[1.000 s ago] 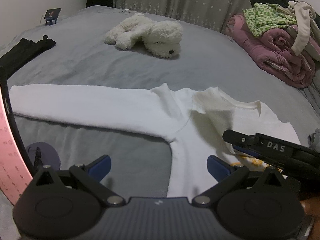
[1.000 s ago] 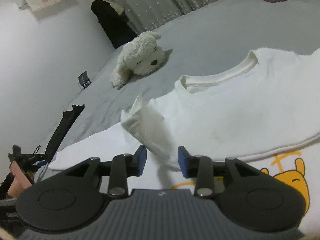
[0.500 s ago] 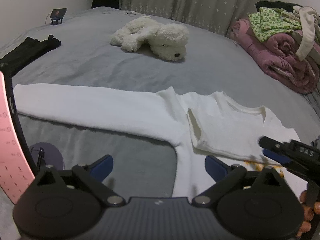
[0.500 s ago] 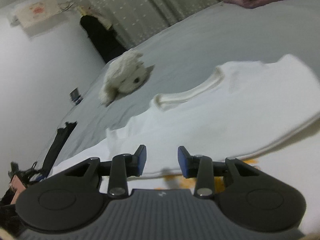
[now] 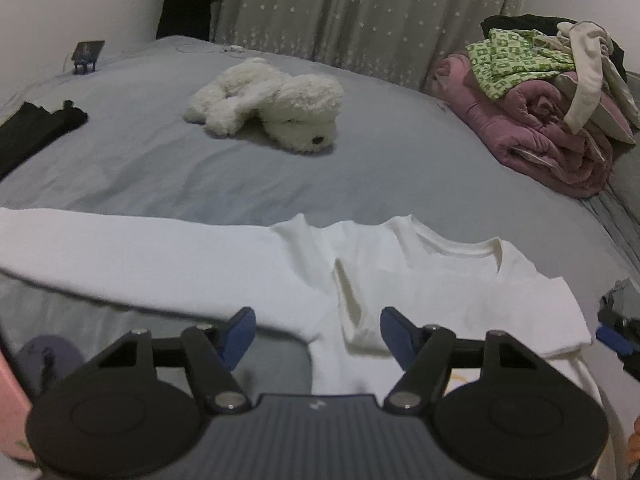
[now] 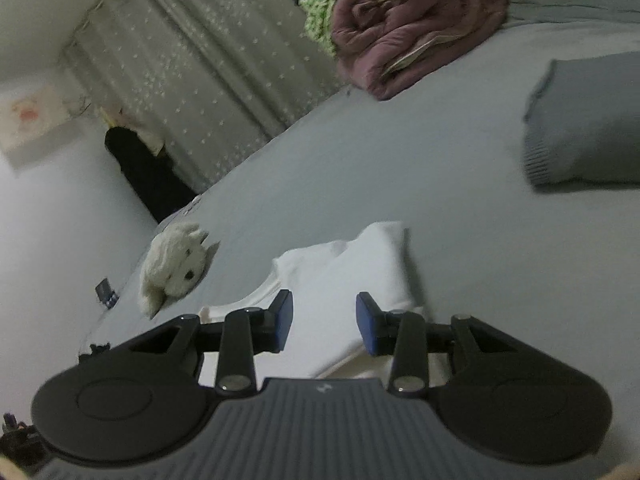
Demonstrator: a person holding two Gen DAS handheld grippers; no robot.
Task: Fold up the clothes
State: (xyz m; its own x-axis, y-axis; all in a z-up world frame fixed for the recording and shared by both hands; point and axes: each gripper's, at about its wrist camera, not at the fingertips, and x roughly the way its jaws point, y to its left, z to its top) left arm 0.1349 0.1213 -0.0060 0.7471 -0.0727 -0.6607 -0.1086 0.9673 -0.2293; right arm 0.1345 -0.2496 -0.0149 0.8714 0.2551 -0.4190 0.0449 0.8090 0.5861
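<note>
One white sweatshirt (image 5: 420, 280) (sleeve folded in), one plush dog (image 5: 272, 104), left hand-held gripper (image 5: 316, 330) and right hand-held gripper (image 6: 324, 320) both spread, empty

Bedroom: bed (image 5: 380, 168), plush dog (image 5: 272, 108), starred curtain (image 5: 360, 12).

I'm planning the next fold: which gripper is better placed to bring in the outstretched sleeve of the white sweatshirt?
Probably the left gripper: it is open, over the white sweatshirt where the long sleeve spreads out. The right gripper, also open, sits at the already folded side.
</note>
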